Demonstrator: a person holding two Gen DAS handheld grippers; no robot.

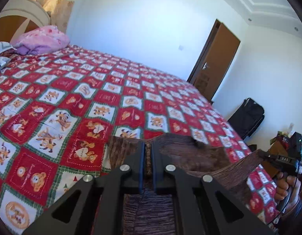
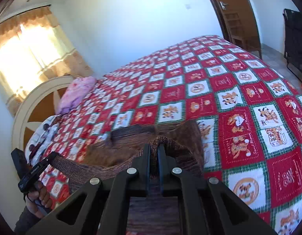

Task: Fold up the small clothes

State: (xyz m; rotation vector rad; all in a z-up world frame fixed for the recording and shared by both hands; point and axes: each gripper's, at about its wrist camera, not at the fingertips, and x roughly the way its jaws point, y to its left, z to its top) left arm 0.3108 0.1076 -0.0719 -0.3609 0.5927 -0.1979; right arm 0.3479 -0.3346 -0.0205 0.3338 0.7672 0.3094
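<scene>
A brown knitted garment (image 1: 190, 152) hangs stretched between my two grippers above the bed. My left gripper (image 1: 147, 146) is shut on one edge of it, the cloth pinched between the blue pads. My right gripper (image 2: 154, 148) is shut on the other edge of the garment (image 2: 170, 135). In the left wrist view the right gripper (image 1: 268, 156) shows at the far right, holding a taut strip of the cloth. In the right wrist view the left gripper (image 2: 47, 159) shows at the lower left, gripping the garment's edge. The lower part of the garment is hidden behind the gripper bodies.
The bed carries a red, white and green patchwork quilt (image 1: 92, 90) with cartoon pictures. A pink pillow (image 1: 43, 39) lies by the headboard (image 2: 33, 101). A brown door (image 1: 215, 58) and a black bag (image 1: 247, 117) stand past the bed's foot. Clutter (image 1: 284, 137) sits at the right.
</scene>
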